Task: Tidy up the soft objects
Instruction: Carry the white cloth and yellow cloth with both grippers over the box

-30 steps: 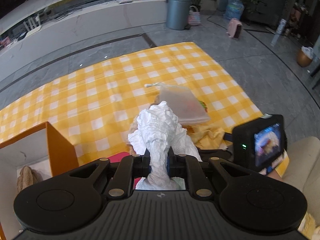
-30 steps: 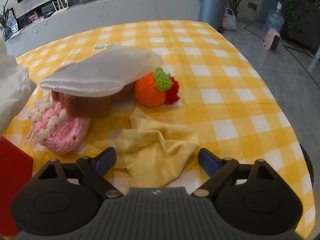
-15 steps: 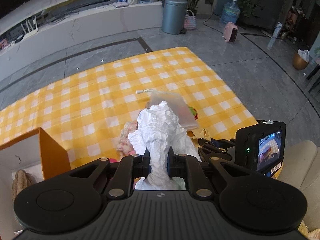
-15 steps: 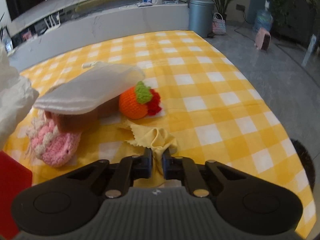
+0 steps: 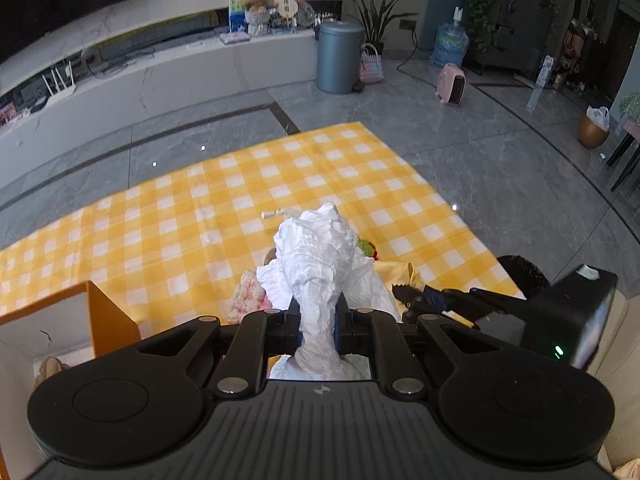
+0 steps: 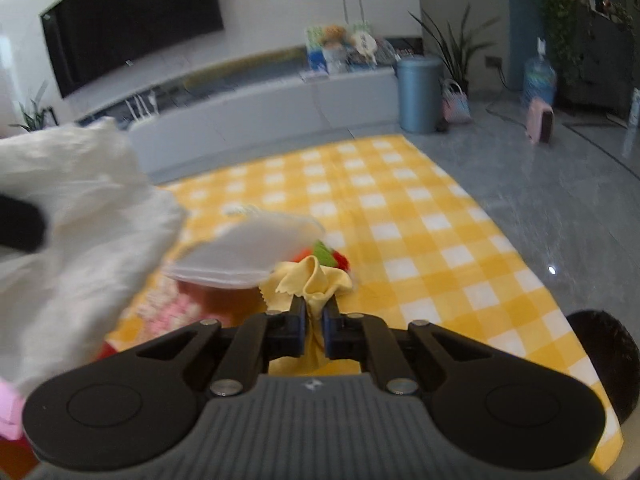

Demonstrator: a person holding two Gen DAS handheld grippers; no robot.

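Observation:
My left gripper (image 5: 317,314) is shut on a crumpled white cloth (image 5: 318,252) that stands up between its fingers, held above the yellow checked tablecloth (image 5: 192,220). The same white cloth (image 6: 76,224) fills the left of the right wrist view. My right gripper (image 6: 315,312) is shut on a yellow cloth (image 6: 310,280), lifted off the table and bunched above the pads. Behind it lie a translucent white pouch (image 6: 248,252) and an orange crocheted fruit with green and red parts (image 6: 332,258). A pink crocheted piece (image 5: 248,294) sits beside the white cloth.
An orange-sided open box (image 5: 100,316) stands at the lower left with a tan soft item (image 5: 50,368) inside. The right gripper's body and camera (image 5: 568,316) are close on the right. Grey floor surrounds the table; a blue bin (image 5: 340,56) stands far back.
The right gripper closed on the yellow cloth and lifted it off the table. Both grippers rose, so the table looks farther away. The left still holds the white cloth.

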